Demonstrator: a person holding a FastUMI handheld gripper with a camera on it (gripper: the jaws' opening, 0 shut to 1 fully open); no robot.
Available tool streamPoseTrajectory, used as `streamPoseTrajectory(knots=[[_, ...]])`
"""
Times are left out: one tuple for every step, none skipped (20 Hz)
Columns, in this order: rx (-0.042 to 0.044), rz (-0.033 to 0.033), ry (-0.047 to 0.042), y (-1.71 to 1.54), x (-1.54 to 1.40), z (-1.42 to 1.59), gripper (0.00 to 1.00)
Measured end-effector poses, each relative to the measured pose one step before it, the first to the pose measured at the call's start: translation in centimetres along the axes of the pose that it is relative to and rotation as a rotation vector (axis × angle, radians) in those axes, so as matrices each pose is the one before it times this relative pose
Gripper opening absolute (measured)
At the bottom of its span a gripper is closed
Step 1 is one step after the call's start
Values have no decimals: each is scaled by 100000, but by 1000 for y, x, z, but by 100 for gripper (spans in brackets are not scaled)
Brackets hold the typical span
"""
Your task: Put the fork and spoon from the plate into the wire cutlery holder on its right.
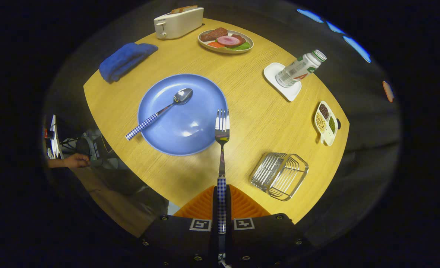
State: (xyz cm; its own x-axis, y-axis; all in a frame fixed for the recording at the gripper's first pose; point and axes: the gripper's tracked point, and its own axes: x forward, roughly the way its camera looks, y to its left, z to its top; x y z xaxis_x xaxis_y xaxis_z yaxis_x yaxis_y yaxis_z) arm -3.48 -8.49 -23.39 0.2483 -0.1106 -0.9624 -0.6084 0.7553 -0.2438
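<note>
The hand-held gripper has its two fingers pressed together on the checked handle of the fork. The fork points straight ahead of the fingers, lifted above the counter, with its tines over the near right rim of the blue plate. The spoon lies on the plate, ahead and to the left of the fingers, bowl up and handle overhanging the plate's left rim. The wire cutlery holder stands on the counter just ahead and to the right of the fingers, apart from the plate. Beyond the plate are a folded blue cloth, a toaster and a dish of food. Farther right, a bottle stands on a white coaster, with a divided snack tray nearer.
</note>
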Motion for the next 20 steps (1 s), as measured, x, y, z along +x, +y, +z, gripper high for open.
streamPoseTrajectory(knots=[[-544, -1412, 641, -898, -584, -468, 8], [457, -1291, 216, -854, -432, -455, 7], [-167, -1290, 682, -783, -462, -430, 7], [52, -1046, 892, -765, -364, -586, 8], [85, -798, 905, -672, -372, -501, 8], [-455, -308, 915, -565, -291, -482, 8], [-749, -584, 1174, -485, -302, -547, 7], [-1432, -576, 1347, -593, -205, -671, 8], [-1289, -514, 1700, -549, -198, -560, 7], [-1462, -997, 896, -465, -158, -494, 8], [-1741, -1175, 49, -501, -111, -253, 7], [-754, -118, 2279, -284, -7, -796, 8], [-354, 432, 2150, -116, 68, -583, 8], [244, 118, 1539, -225, 138, -274, 8], [619, -583, 1340, -332, 123, -214, 8], [233, -969, 1042, -439, 247, -280, 8], [26, -654, 615, -377, 50, -86, 8], [273, 335, 1186, -56, 234, -195, 8], [58, 566, 1593, -145, 160, -248, 8], [-168, -32, 1582, -256, 323, -221, 7]])
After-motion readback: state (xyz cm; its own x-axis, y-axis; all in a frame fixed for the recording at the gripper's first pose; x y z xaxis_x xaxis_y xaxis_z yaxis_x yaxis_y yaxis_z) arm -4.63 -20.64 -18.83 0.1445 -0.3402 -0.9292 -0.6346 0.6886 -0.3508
